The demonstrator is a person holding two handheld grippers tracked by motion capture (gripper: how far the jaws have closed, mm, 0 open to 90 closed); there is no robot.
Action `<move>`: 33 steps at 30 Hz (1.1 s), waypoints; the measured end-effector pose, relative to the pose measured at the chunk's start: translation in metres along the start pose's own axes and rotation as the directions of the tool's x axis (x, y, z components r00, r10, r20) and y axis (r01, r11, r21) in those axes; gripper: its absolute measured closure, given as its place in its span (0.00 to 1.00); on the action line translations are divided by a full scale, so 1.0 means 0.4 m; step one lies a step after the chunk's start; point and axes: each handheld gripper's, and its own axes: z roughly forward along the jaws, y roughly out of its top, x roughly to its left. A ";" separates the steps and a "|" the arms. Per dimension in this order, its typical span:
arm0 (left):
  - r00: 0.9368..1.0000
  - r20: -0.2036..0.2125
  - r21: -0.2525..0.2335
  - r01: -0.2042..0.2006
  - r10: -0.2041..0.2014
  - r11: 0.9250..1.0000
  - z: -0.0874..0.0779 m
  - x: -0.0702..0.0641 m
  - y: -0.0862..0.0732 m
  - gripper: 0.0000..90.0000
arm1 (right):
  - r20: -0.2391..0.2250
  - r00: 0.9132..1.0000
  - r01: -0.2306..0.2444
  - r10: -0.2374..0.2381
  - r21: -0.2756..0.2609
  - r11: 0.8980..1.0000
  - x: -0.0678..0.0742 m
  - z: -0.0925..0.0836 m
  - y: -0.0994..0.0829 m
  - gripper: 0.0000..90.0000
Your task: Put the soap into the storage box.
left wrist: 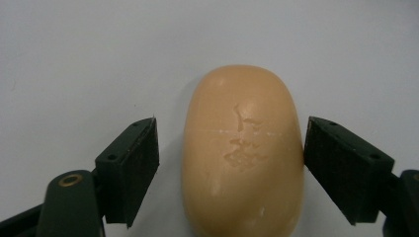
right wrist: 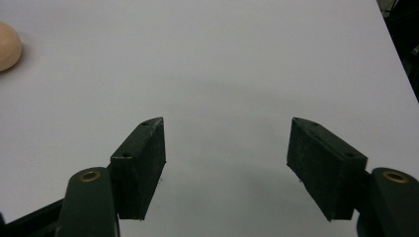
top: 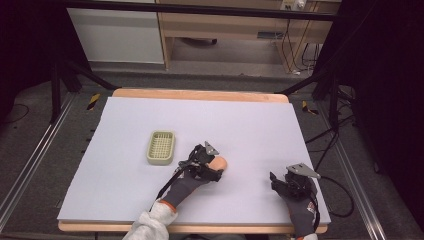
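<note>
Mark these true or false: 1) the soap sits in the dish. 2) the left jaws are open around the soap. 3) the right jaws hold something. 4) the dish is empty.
1) False: the soap lies on the table, right of the dish.
2) True: the left gripper straddles it, with a gap at one jaw.
3) False: the right gripper is open over bare table.
4) True.
</note>
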 end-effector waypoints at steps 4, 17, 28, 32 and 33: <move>1.000 0.003 0.002 0.004 -0.004 1.000 0.009 -0.001 -0.001 0.24 | 0.000 1.000 0.000 0.000 0.000 1.000 0.000 0.000 0.000 0.35; 1.000 0.021 0.030 -0.004 0.003 1.000 0.028 -0.001 -0.002 0.31 | -0.001 1.000 0.000 0.000 0.002 1.000 0.001 0.001 0.000 0.35; 1.000 0.013 0.038 -0.019 0.019 0.999 0.031 -0.005 0.003 0.34 | -0.001 1.000 -0.002 0.002 0.004 1.000 0.002 0.001 0.000 0.35; 1.000 0.015 0.052 -0.021 0.020 0.998 0.031 -0.005 0.008 0.34 | -0.001 1.000 -0.003 0.003 0.005 1.000 0.002 0.001 0.000 0.35; 1.000 0.013 0.053 -0.021 0.021 0.998 0.032 -0.006 0.008 0.34 | 0.000 1.000 -0.003 0.003 0.005 1.000 0.002 0.001 0.000 0.35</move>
